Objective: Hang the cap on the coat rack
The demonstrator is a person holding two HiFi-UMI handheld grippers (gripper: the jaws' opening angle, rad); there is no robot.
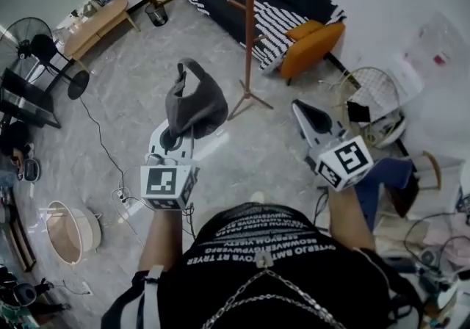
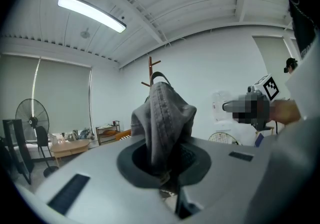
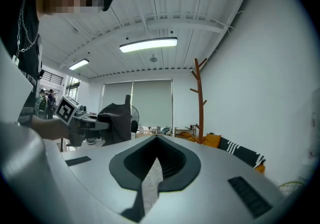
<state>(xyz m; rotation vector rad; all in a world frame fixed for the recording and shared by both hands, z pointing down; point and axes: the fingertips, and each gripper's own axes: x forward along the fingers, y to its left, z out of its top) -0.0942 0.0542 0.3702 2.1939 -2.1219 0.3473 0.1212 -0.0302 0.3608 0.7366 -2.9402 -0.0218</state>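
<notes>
A grey cap [image 1: 194,103] hangs bunched from my left gripper [image 1: 178,135], which is shut on its fabric. In the left gripper view the cap [image 2: 162,118] rises out of the jaws of the left gripper [image 2: 162,168] and hides most of the brown wooden coat rack [image 2: 150,65] behind it. The coat rack [image 1: 250,26] stands on the floor just beyond the cap and to its right. My right gripper [image 1: 297,105] is held to the right of the rack's foot, shut and empty. In the right gripper view the right gripper [image 3: 156,140] has the rack [image 3: 201,100] to its right and the cap [image 3: 115,120] to its left.
A black-and-white striped sofa [image 1: 272,4] with orange cushions stands behind the rack. A floor fan [image 1: 33,41], a wooden bench [image 1: 95,23] and a small bin [image 1: 156,13] are at the far left. A round basket [image 1: 70,232], floor cables and a wire basket [image 1: 371,92] lie nearby.
</notes>
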